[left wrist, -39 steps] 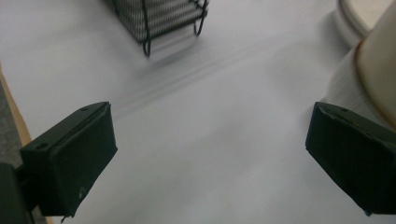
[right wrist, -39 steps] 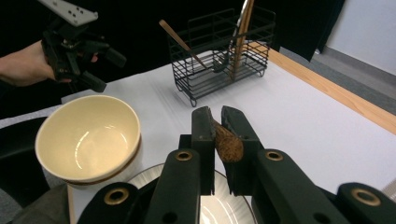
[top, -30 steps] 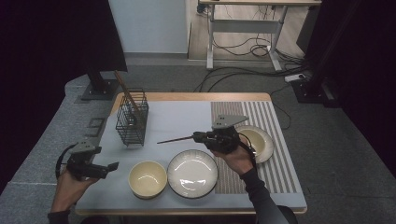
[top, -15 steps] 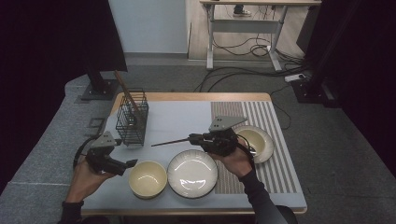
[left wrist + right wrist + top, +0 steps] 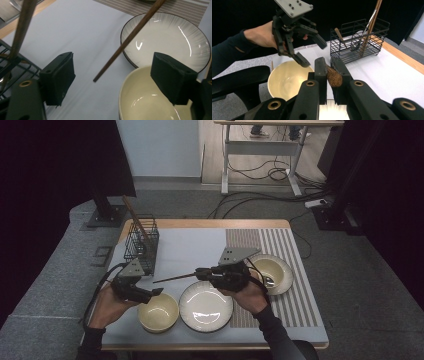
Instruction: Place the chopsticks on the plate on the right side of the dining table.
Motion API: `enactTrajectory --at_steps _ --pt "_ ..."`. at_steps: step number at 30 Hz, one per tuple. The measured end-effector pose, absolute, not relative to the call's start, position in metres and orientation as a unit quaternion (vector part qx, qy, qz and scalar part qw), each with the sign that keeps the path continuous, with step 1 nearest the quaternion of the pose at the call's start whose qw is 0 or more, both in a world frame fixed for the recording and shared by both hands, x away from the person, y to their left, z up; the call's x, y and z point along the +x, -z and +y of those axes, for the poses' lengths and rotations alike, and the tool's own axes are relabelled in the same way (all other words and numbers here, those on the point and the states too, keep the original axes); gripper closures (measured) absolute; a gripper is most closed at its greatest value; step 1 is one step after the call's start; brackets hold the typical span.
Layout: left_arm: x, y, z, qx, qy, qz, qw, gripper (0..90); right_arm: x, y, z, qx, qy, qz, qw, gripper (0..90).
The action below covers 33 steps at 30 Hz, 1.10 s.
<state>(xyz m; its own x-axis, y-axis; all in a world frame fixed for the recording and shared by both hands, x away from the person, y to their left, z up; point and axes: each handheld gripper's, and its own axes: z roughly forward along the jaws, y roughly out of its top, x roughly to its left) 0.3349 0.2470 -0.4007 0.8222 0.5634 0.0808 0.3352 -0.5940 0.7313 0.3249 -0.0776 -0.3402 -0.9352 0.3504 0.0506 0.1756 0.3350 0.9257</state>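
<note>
Clamping a brown wooden chopstick near its butt, the right gripper carries it level above the white mat. The left gripper hovers over the cream bowl, jaws apart with nothing between them, having just been closing. Judged step: carrying the chopstick toward the wire basket; next it must be tipped upright over the basket. Count: two cream bowls, one white plate, one basket.

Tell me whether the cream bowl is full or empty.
Empty: the cream bowl shows a bare glossy inside, also seen in the right gripper view.
</note>
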Motion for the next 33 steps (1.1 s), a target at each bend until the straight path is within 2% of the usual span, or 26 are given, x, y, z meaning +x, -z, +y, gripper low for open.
enactTrajectory --at_steps 15,16,17,19,33 --pt "0.340 0.403 0.232 0.889 -0.147 0.217 0.374 60.8 0.321 0.338 -0.074 0.151 -0.561 0.811 0.069 83.5" --pt "0.340 0.404 0.232 0.890 -0.145 0.215 0.374 60.8 0.321 0.338 -0.074 0.151 -0.561 0.811 0.069 83.5" --pt "0.339 0.404 0.231 0.890 -0.143 0.211 0.378 66.6 0.321 0.338 -0.075 0.151 -0.563 0.810 0.066 83.5" --pt "0.339 0.403 0.231 0.891 -0.141 0.208 0.378 72.0 0.321 0.338 -0.075 0.151 -0.563 0.810 0.065 83.5" --pt "0.337 0.402 0.232 0.899 -0.148 0.181 0.371 76.5 0.330 0.342 -0.080 0.168 -0.573 0.801 0.051 81.8"
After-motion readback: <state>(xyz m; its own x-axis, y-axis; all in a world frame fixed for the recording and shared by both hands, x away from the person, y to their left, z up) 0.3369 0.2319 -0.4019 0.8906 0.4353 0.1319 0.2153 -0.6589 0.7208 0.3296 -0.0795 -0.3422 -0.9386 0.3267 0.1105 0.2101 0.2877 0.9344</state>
